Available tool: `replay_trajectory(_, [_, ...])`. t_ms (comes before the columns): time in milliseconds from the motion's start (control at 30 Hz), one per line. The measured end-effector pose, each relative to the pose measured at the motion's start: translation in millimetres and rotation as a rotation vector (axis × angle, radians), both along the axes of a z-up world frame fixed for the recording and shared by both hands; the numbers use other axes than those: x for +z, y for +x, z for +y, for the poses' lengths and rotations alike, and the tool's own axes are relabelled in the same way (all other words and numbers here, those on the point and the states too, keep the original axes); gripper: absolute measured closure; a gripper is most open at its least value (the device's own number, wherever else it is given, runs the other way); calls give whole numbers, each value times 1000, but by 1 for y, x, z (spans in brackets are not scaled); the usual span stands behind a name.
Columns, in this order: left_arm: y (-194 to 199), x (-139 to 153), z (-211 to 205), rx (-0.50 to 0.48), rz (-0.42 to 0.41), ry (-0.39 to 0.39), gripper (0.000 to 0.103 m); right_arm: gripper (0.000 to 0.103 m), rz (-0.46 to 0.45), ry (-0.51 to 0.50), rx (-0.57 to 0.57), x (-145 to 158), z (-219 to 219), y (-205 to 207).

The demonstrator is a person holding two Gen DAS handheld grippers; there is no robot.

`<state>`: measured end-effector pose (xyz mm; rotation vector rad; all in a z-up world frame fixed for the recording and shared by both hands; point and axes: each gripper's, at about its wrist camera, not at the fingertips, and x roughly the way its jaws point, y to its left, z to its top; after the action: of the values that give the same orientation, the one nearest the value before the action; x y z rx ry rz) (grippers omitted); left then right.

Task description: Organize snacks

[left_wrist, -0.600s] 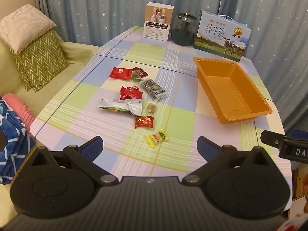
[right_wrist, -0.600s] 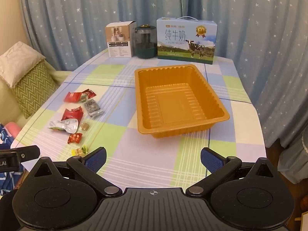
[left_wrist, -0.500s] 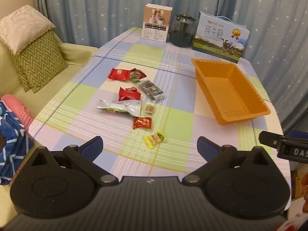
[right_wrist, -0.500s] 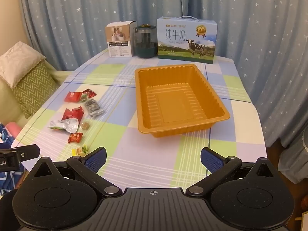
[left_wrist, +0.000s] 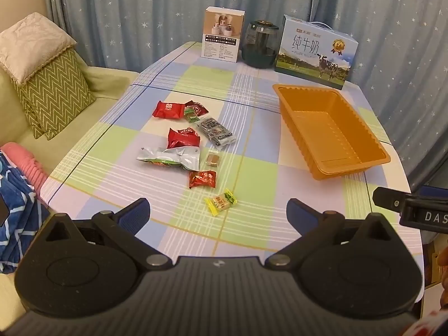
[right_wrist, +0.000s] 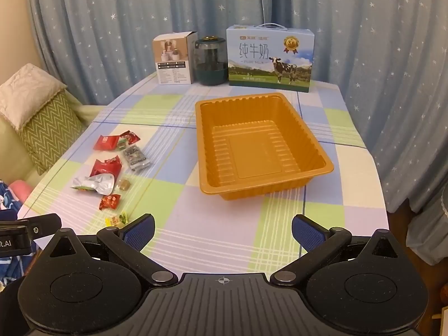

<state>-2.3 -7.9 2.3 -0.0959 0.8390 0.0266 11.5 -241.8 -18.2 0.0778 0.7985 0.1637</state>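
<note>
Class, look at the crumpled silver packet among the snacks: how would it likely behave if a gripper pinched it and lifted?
The silver packet looks flat and creased, so it would probably flop and bend. Its foil seems shiny, so the pads might slip. It lies thin on the table, so it is likely light.

Snack count on the checked tablecloth

Eight wrapped snack packets point(left_wrist: 183, 137), one empty orange ribbed plastic tray point(left_wrist: 361, 165), two printed cardboard boxes point(left_wrist: 316, 51), one dark glass jar point(left_wrist: 260, 44).
</note>
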Motion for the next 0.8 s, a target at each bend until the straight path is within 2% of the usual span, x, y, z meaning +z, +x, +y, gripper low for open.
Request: replay_trajectory(800, [-1,-1,-1,-5,0,-11,0,0,-1,-7,4,1,-1,-1])
